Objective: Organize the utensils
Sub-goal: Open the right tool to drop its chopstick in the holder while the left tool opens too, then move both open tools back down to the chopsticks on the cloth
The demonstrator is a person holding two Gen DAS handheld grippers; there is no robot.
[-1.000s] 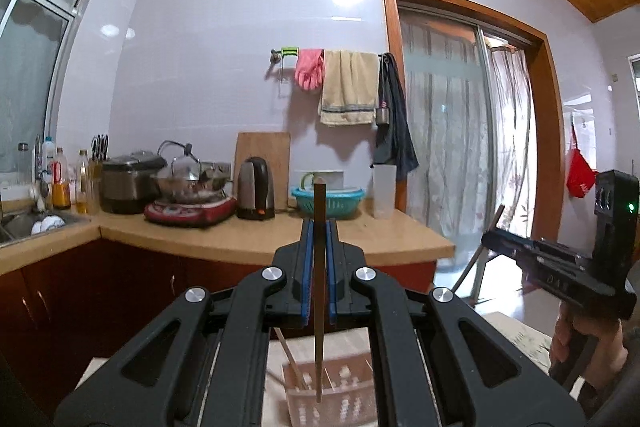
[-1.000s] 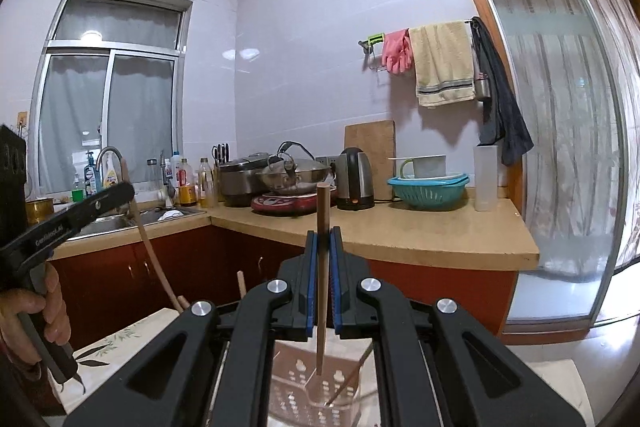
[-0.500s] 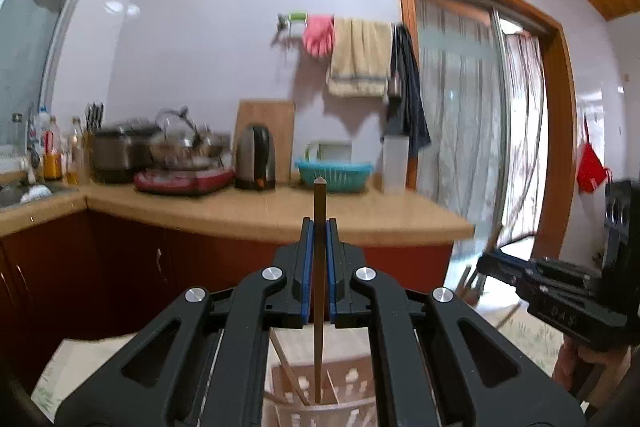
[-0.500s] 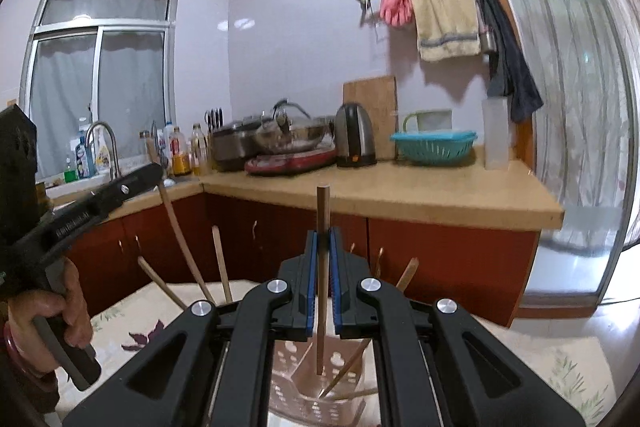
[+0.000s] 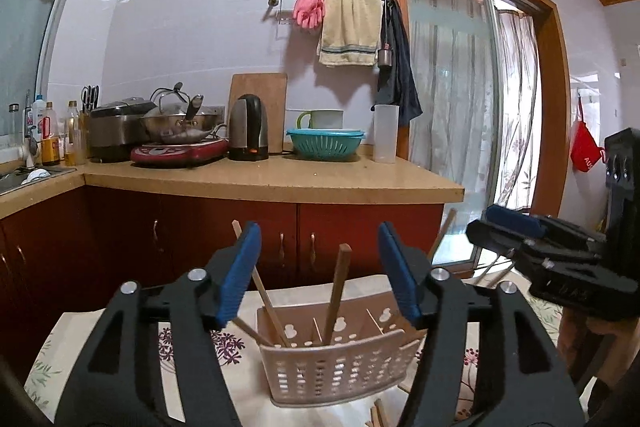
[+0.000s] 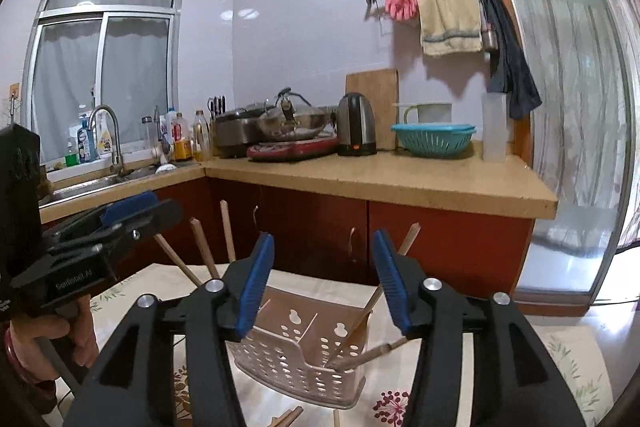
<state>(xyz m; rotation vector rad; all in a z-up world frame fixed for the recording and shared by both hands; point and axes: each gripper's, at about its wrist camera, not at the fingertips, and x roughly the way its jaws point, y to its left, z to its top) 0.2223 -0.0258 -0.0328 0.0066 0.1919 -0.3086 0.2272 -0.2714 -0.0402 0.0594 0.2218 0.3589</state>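
A pale perforated plastic utensil basket (image 5: pixel 340 359) stands on a floral tablecloth (image 5: pixel 192 351); it also shows in the right wrist view (image 6: pixel 304 359). Several wooden chopsticks (image 5: pixel 338 291) stand or lean in its compartments, and they show in the right wrist view too (image 6: pixel 360 319). My left gripper (image 5: pixel 320 267) is open and empty just above the basket. My right gripper (image 6: pixel 324 279) is open and empty above the basket from the other side. Each gripper shows in the other's view, the right one (image 5: pixel 548 251) and the left one (image 6: pixel 100 227).
Loose chopsticks lie on the cloth by the basket's foot (image 6: pixel 286 417). Behind the table stand red-brown cabinets (image 5: pixel 240 235) under a counter (image 5: pixel 280 179) with a kettle (image 5: pixel 248 129), a teal colander (image 5: pixel 326 143) and a wok (image 5: pixel 180 123). A sink (image 6: pixel 100 179) is at the left.
Both grippers were shut on a chopstick each; both jaws have opened and the chopsticks now stand in the basket. Both cameras have tilted down toward the basket.
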